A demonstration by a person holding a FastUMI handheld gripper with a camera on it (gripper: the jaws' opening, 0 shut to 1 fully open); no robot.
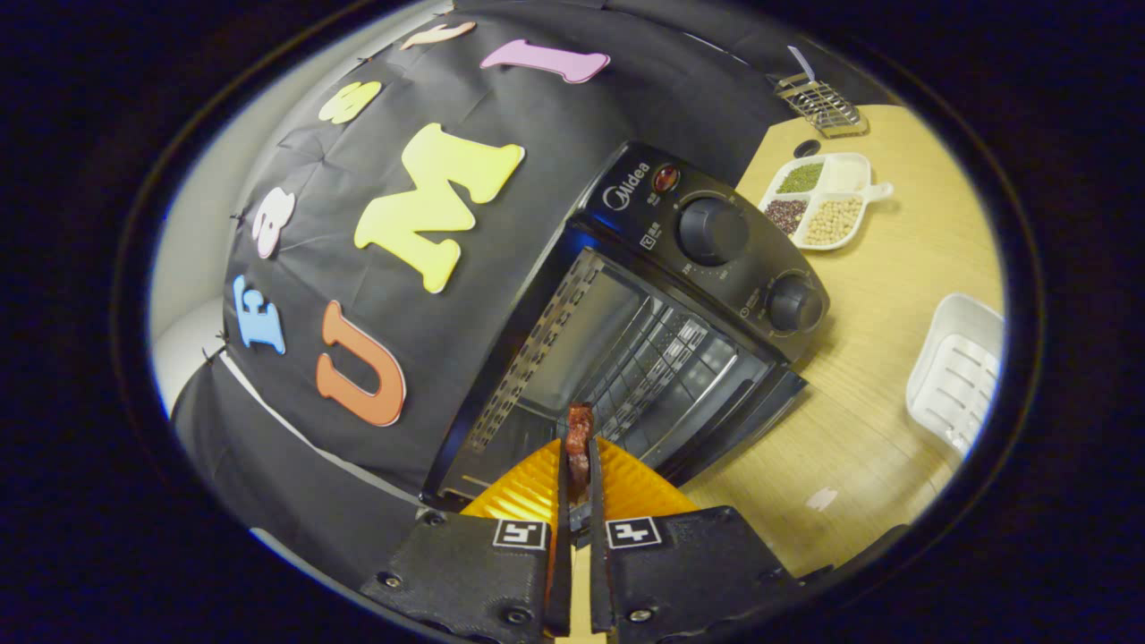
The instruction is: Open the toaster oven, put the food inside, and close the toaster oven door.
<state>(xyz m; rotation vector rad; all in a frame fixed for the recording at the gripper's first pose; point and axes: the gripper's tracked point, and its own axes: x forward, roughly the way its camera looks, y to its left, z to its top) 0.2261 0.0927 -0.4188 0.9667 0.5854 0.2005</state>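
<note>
We have the fingers (579, 487) clenched on the food (580, 436), a reddish-brown strip held low in the frame at the mouth of the toaster oven (626, 340), whose door (742, 420) hangs open, so we judge insertion comes next; the fingers hide the strip's lower part; what food it is, we cannot tell.

Well beyond the tool and to its right, a divided white dish (827, 199) of beans and grains sat on the wooden table (894, 295). A wire rack (821, 105) stood farther back; a white slotted tray (957, 371) lay nearer.
</note>
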